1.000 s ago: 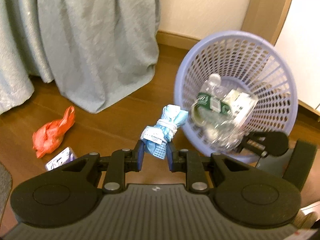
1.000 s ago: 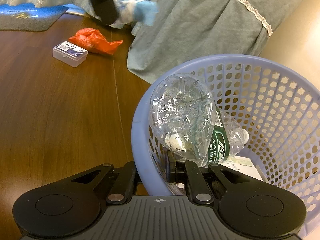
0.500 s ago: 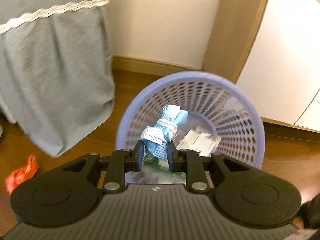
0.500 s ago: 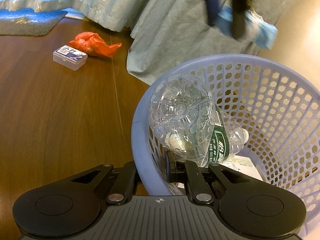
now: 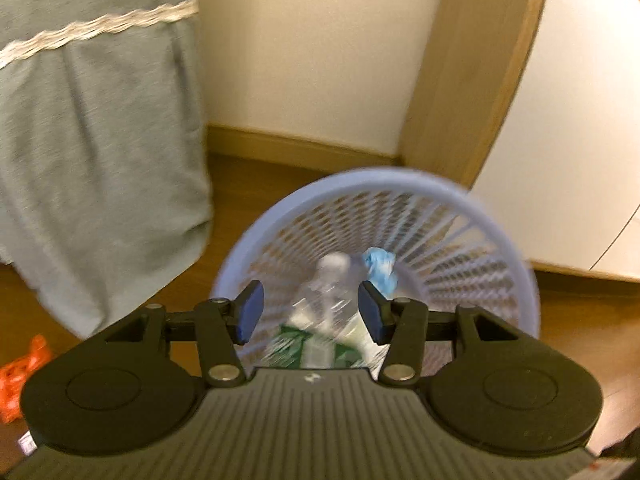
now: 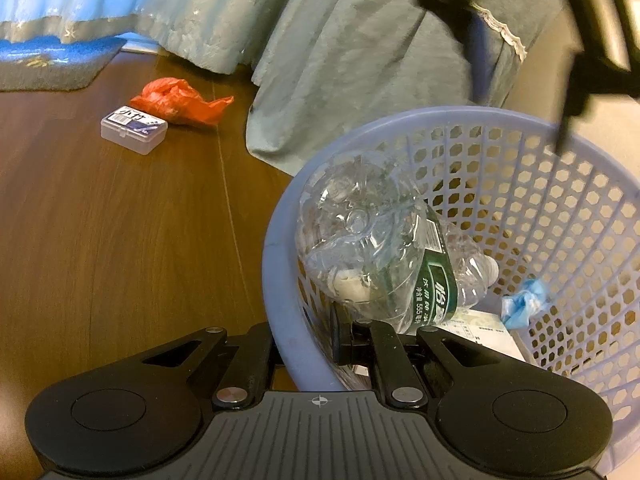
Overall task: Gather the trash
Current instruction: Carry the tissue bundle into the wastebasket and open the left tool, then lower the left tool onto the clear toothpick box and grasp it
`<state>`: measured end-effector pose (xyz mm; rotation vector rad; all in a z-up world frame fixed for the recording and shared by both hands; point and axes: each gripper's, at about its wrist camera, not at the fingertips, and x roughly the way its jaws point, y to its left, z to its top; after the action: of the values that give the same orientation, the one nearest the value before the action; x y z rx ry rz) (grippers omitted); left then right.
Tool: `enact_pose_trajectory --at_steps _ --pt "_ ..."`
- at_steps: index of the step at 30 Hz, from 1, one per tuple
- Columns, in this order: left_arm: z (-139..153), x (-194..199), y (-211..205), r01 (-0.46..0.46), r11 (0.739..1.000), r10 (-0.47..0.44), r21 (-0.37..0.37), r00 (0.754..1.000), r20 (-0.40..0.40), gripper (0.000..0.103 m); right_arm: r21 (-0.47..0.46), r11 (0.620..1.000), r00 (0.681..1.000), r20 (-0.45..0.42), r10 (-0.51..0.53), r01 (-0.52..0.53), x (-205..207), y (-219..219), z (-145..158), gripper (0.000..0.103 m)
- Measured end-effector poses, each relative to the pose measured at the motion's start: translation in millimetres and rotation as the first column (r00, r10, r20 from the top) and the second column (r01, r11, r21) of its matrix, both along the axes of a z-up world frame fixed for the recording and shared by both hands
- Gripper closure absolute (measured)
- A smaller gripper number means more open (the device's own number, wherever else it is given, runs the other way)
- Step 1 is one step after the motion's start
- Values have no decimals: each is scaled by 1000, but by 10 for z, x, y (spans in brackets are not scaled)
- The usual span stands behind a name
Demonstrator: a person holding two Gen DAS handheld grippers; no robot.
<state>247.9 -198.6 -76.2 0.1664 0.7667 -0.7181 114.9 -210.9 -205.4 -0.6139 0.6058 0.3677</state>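
- Three pieces of trash sit in the lavender basket (image 6: 280, 280) as far as I can see: a clear plastic bottle (image 6: 372, 256) with a green label, some white paper (image 6: 488, 336) under it, and a crumpled blue wad (image 6: 522, 304) lying low against the mesh wall.
- Through my left wrist view the same blue wad (image 5: 380, 266) shows inside the basket (image 5: 500, 232), beyond my fingertips and apart from them, so I judge that piece done.
- Nothing is between the pads of my left gripper (image 5: 310, 310); its fingers stand spread wide above the basket mouth.
- Pinched between the fingers of my right gripper (image 6: 308, 340) is the near wall of the basket, one finger outside and one inside, closed tight on the plastic and steadying it.
- Two items remain on the wooden floor (image 6: 120, 240), well apart from the basket: an orange plastic bag (image 6: 176, 100) and a small clear box (image 6: 134, 130) with a printed label, touching or nearly touching each other beside the grey-green cloth skirt (image 6: 360, 60).
- From the left wrist view only a corner of the orange bag (image 5: 20, 376) shows at the edge; the box is out of sight there.
- By my reckoning the job is a little past halfway: more is in the basket than out, and the bag and box are what my free left fingers would fetch next.
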Motion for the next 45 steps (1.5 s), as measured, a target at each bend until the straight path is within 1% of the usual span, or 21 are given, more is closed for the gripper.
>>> enact_pose_trajectory --at_steps 2,6,8,10,11,14,18,21,22,25,29,31,32,34,36,40,42,45 --pt "-43 -5 211 -26 999 26 34 1000 1 56 2 1000 1000 0 -2 2 3 -8 9 97" --pt "-169 11 739 -121 989 123 90 992 -17 55 4 1000 1000 -1 -8 8 12 5 10 97" --pt "-253 18 1000 -180 977 183 118 983 -16 55 3 1000 1000 -1 -14 14 16 19 11 97" --pt "-343 21 1284 -247 961 253 122 967 -31 55 4 1000 1000 0 -21 21 30 37 9 97" --pt "-368 2 1382 -266 956 272 126 962 -29 54 1 1000 1000 2 -23 23 33 49 5 97" --pt "-443 -18 1633 -294 941 298 167 954 0 54 -8 999 999 2 -34 34 50 94 -6 97" --pt "-494 11 1906 -342 925 345 163 938 9 50 -21 999 999 5 -40 41 97 156 -21 97" --pt "-566 42 2058 -365 913 366 184 930 29 50 -29 999 999 15 -40 41 121 195 -47 97" --pt "-599 52 2113 -376 908 378 186 925 25 50 -32 999 999 20 -41 41 130 213 -63 97" --pt "-741 33 2301 -398 891 404 216 915 21 49 -40 999 999 29 -33 34 142 237 -85 97" --pt "-987 39 2513 -429 866 440 257 898 17 46 -50 998 999 41 -21 23 135 233 -119 97" --pt "-1114 61 2588 -435 860 447 266 894 15 39 -55 998 999 45 -15 18 131 229 -136 97" --pt "-1166 75 2617 -434 863 446 260 895 12 37 -57 998 999 47 -12 14 130 223 -142 97" --pt "-1284 135 2669 -425 870 437 252 899 7 31 -63 998 999 48 -1 4 130 219 -148 97" --pt "-1368 204 2673 -392 882 404 262 915 11 22 -67 998 999 49 9 -5 121 202 -149 97" --pt "-1534 379 2659 -317 892 321 323 946 42 18 -70 997 999 48 16 -13 133 198 -151 97" --pt "-1614 481 2640 -286 891 289 352 956 48 18 -70 997 999 49 18 -14 140 194 -150 97" --pt "-1724 616 2622 -256 896 256 363 965 49 18 -73 997 998 50 23 -19 138 189 -150 97"
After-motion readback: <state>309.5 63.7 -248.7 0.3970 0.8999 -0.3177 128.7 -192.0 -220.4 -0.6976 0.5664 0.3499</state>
